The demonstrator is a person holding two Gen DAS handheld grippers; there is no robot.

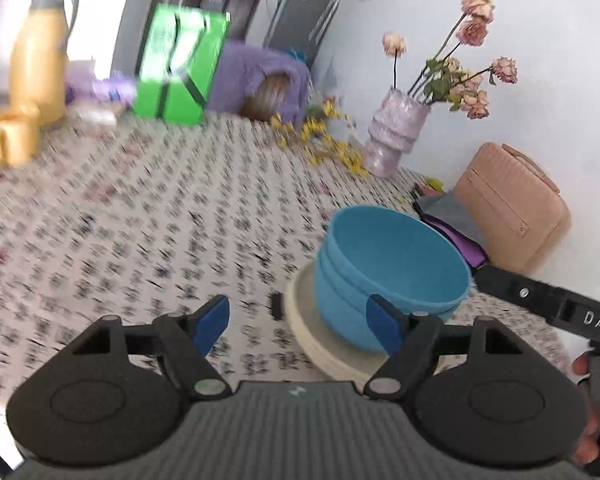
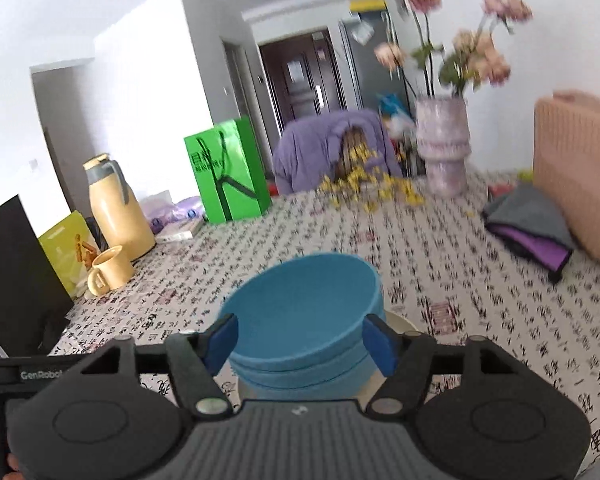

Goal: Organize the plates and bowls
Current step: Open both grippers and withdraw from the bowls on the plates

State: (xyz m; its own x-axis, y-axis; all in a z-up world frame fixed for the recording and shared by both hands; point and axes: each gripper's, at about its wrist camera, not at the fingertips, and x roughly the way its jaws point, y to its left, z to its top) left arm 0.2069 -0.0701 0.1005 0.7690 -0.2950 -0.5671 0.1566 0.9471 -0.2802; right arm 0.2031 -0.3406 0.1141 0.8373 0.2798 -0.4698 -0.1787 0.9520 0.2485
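We held a two-finger gripper in each hand over a tabletop [image 2: 480,292] covered in cream cloth printed with black calligraphy. Near the front edge sat the blue bowls [image 2: 304,320], nested in a stack, resting on a pale cream plate [image 1: 312,320].

Our right gripper [image 2: 300,344] had its fingers spread wide, one blue pad on either side of the bowl stack, just beside the walls; we could not tell whether they touched. Our left gripper [image 1: 296,326] was also open and held nothing, its right pad overlapping the bowls' near side and its left pad over bare cloth.

We judged the step to be gripping the stacked bowls. To do it well, we would centre the right fingers low on the stack, below the flared rims, and close slowly so the bowls would not tip or slide off the plate. The left gripper could steady the plate.

The bowls looked matte, smooth and rounded, likely plastic or similar, with thick rims. The plate appeared flat, with a shallow raised lip.
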